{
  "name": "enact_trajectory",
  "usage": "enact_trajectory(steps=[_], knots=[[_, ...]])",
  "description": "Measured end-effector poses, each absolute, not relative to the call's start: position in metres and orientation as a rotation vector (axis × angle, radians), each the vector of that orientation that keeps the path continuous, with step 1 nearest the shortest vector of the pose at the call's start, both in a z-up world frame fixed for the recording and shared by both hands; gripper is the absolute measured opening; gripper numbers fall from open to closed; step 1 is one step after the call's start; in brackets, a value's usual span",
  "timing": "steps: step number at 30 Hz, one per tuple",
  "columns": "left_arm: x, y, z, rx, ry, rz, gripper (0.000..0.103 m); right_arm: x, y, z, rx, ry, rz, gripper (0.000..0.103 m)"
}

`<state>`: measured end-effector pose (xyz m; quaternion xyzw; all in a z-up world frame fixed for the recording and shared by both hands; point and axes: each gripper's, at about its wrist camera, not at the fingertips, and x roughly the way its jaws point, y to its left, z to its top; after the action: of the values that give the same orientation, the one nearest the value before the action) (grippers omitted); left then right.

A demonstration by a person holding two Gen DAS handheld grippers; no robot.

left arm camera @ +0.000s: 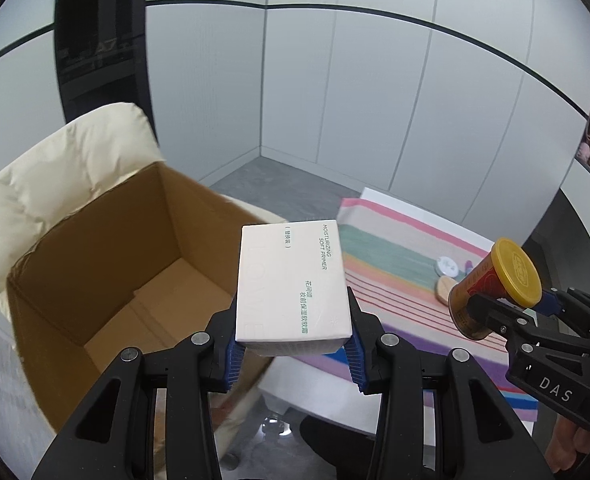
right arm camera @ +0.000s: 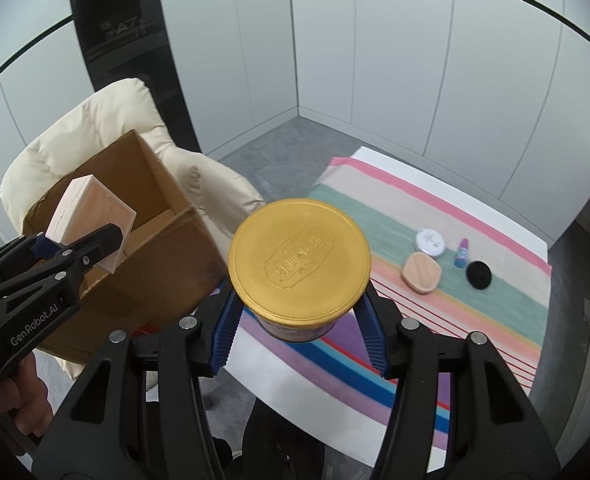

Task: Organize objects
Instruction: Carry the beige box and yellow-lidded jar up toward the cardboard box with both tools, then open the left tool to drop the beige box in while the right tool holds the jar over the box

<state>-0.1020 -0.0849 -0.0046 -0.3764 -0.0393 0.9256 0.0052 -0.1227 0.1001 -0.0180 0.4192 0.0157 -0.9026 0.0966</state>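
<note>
My left gripper (left arm camera: 293, 350) is shut on a cream primer box (left arm camera: 291, 284), held in the air beside the open cardboard box (left arm camera: 107, 280). The same cream box (right arm camera: 89, 216) shows in the right wrist view, above the carton's (right arm camera: 167, 264) opening, with the left gripper (right arm camera: 75, 248) clamped on it. My right gripper (right arm camera: 299, 332) is shut on a round tin with a gold lid (right arm camera: 299, 254), over the table's near edge. In the left wrist view that tin (left arm camera: 495, 286) sits in the right gripper (left arm camera: 511, 312) at the right.
The carton rests on a cream padded chair (left arm camera: 55, 168). A striped cloth (right arm camera: 435, 280) covers the white table and carries a white round compact (right arm camera: 430, 241), a beige puff case (right arm camera: 421, 272), a small purple tube (right arm camera: 462, 253) and a black disc (right arm camera: 478, 275). Grey floor lies behind.
</note>
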Motion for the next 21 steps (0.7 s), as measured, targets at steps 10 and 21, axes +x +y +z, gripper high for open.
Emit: enact_trajectory(steps=[10, 21], knots=[[-0.088, -0.122, -0.003, -1.187, -0.163, 2.967, 0.043, -0.123, 0.054, -0.014, 1.191, 0.106, -2.621, 0.056], [-0.072, -0.162, -0.003, -1.214, -0.209, 3.027, 0.043, -0.122, 0.010, -0.011, 1.154, 0.145, -2.564, 0.056]])
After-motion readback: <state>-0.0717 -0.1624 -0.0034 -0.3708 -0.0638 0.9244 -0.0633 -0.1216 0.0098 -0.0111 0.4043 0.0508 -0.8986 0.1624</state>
